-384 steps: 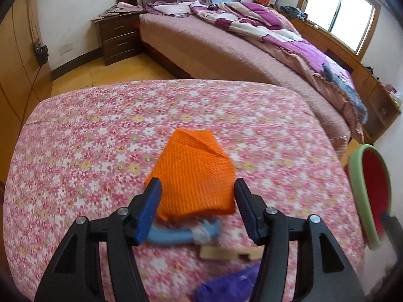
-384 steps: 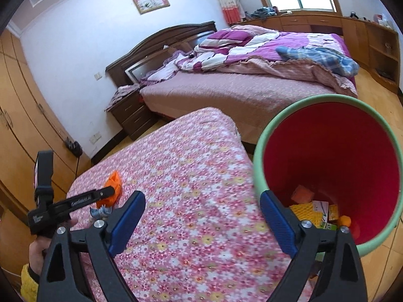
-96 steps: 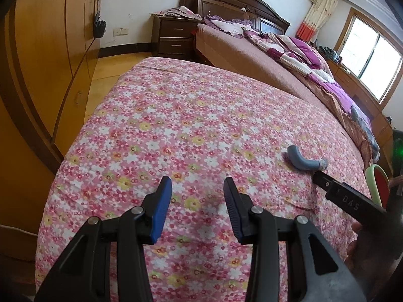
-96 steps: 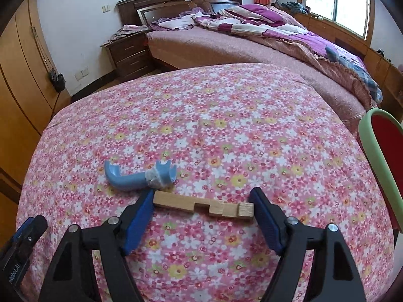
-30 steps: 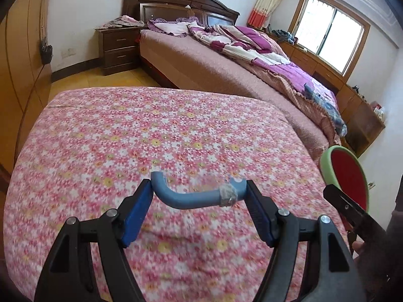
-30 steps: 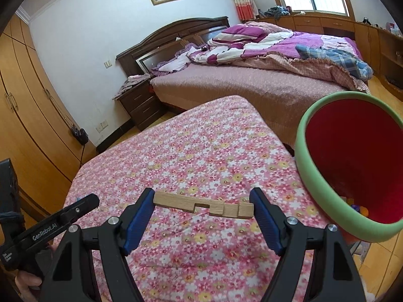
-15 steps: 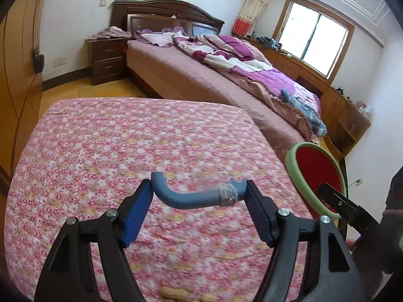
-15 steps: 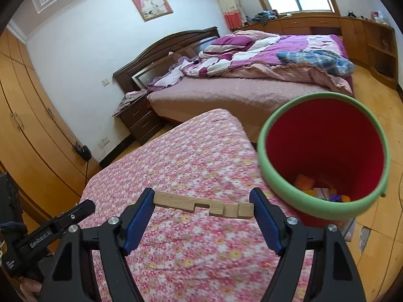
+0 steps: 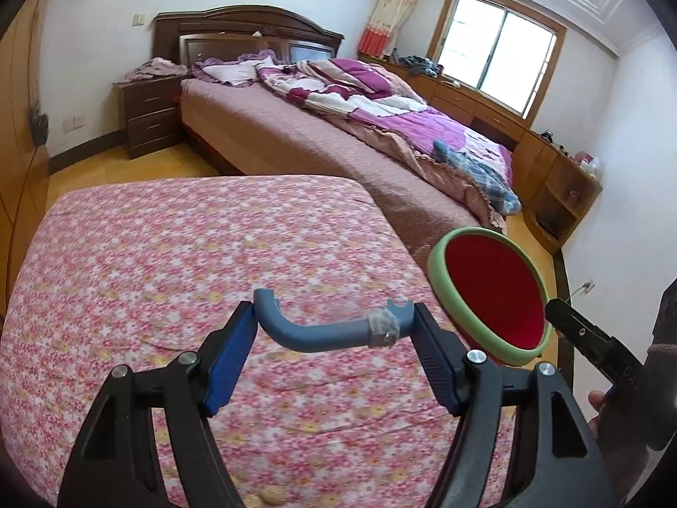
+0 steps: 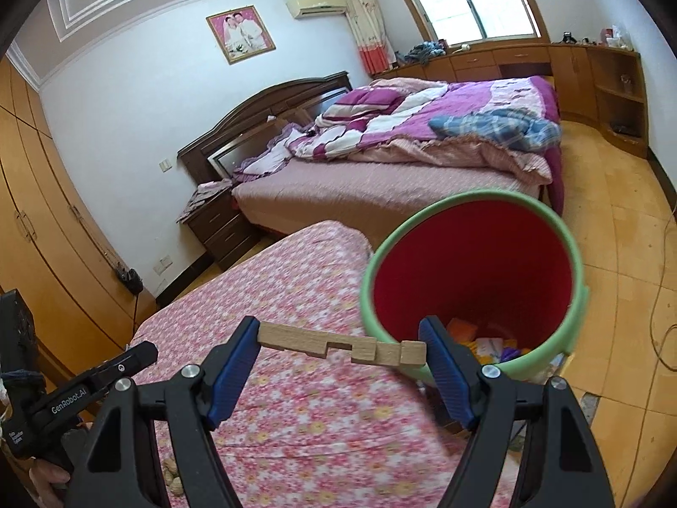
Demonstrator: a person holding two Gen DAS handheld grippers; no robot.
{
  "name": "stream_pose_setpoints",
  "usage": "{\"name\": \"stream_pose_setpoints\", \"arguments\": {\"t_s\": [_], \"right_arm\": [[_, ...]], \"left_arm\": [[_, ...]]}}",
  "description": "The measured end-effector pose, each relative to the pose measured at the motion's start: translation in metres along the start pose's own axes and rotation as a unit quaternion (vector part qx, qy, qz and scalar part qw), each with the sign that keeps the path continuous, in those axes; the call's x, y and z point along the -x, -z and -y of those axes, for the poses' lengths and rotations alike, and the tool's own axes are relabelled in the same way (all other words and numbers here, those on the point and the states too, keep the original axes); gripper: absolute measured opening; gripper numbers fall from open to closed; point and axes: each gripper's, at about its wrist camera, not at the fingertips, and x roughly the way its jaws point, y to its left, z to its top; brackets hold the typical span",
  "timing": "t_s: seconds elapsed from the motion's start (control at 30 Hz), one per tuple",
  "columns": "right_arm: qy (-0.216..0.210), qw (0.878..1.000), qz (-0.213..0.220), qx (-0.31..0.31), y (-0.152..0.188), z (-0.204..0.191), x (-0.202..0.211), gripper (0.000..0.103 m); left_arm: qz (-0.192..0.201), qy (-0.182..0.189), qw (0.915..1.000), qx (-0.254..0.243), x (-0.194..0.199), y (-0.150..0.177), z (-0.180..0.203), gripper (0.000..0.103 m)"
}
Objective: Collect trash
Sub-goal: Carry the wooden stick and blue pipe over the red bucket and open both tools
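My left gripper [image 9: 334, 330] is shut on a curved blue plastic tube [image 9: 326, 332], held by its two ends above the pink floral bedspread [image 9: 169, 262]. My right gripper [image 10: 338, 345] is shut on a notched wooden stick [image 10: 338, 345], held end to end just left of the bin's near rim. The red bin with a green rim [image 10: 474, 271] stands on the floor beside the floral bed and holds several scraps at its bottom. It also shows in the left wrist view [image 9: 491, 296], to the right of the tube.
Peanut shells [image 10: 173, 472] lie on the bedspread near its front edge and show in the left wrist view [image 9: 266, 497]. A large bed with purple quilts [image 9: 338, 127] and a dark nightstand [image 9: 148, 114] stand behind. Wardrobes [image 10: 38, 220] line the left wall.
Both grippers have swung right toward the bin with their loads. The bin sits closer to centre in the right wrist view, and the stick's right end now overlaps its near rim.
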Motion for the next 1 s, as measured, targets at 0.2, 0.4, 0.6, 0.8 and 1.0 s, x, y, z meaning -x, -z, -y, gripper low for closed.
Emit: {"name": "stream_pose_setpoints", "arguments": {"t_s": [0.2, 0.4, 0.6, 0.8, 1.0], "right_arm": [[0.020, 1.000, 0.006, -0.010, -0.008, 0.028, 0.008, 0.079], [0.036, 0.999, 0.024, -0.028, -0.013, 0.057, 0.020, 0.079], [0.054, 0.997, 0.032, -0.049, -0.017, 0.089, 0.029, 0.079], [0.065, 0.995, 0.037, -0.071, -0.017, 0.118, 0.031, 0.079], [0.069, 0.993, 0.027, -0.090, -0.016, 0.135, 0.019, 0.079]], "left_arm": [[-0.008, 0.019, 0.9993, -0.033, -0.018, -0.008, 0.035, 0.073], [-0.025, 0.041, 0.9963, -0.072, -0.047, -0.011, 0.076, 0.073], [-0.031, 0.070, 0.9919, -0.101, -0.078, -0.013, 0.114, 0.073], [-0.049, 0.092, 0.9861, -0.130, -0.116, -0.005, 0.146, 0.073], [-0.070, 0.101, 0.9819, -0.145, -0.150, 0.003, 0.163, 0.073]]}}
